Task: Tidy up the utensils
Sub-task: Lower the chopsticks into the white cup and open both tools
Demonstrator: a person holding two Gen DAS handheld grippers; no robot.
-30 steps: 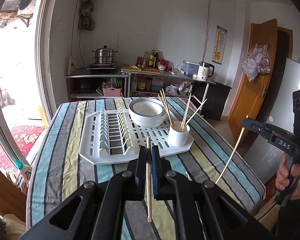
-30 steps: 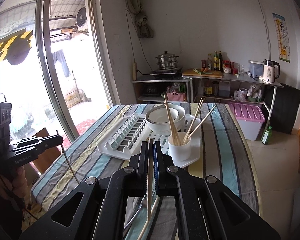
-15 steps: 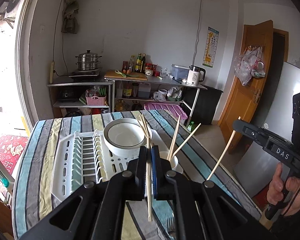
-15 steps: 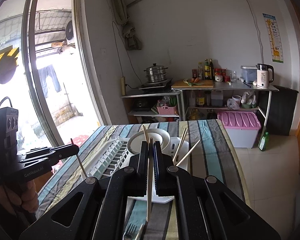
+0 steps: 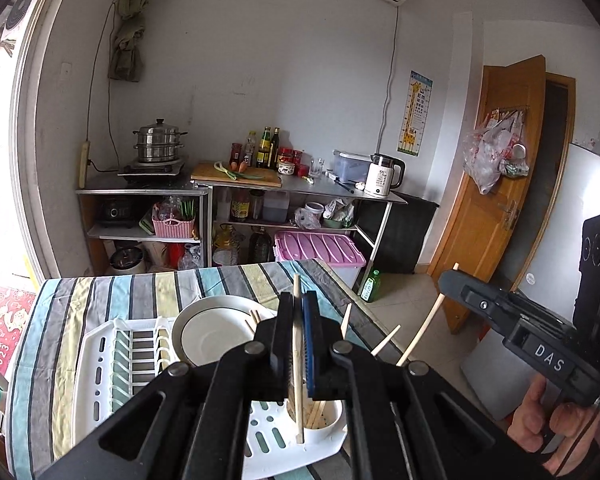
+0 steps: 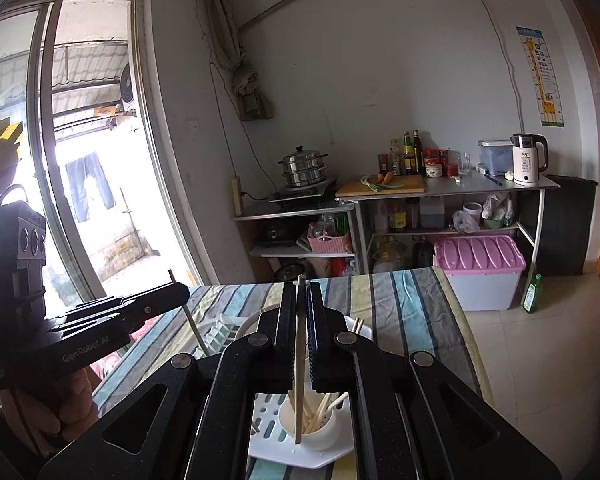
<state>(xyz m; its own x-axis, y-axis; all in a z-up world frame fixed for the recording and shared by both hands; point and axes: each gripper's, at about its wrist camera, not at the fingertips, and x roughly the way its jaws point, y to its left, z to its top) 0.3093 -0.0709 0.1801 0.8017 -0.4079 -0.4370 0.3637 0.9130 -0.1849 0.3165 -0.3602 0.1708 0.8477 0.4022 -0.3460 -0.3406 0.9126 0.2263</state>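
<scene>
My left gripper [image 5: 298, 300] is shut on a wooden chopstick [image 5: 298, 360] held upright above the white utensil cup [image 5: 326, 430]. The cup holds several chopsticks and stands on the white drying rack [image 5: 100, 360]. My right gripper [image 6: 299, 292] is shut on another chopstick [image 6: 299, 380], whose lower end hangs over the cup [image 6: 312, 428]. Each gripper shows in the other's view: the right one [image 5: 452, 284] beside the table, the left one [image 6: 176, 292] at the left.
A white bowl [image 5: 216, 330] sits in the rack behind the cup. The rack rests on a striped tablecloth [image 5: 60, 320]. Behind the table stand metal shelves [image 5: 236, 192] with pots and bottles, and a pink-lidded bin [image 5: 320, 246]. A door [image 5: 496, 184] is at the right.
Both grippers have risen and moved forward over the rack; the cup now lies directly beneath them. Both still grip their chopsticks.
</scene>
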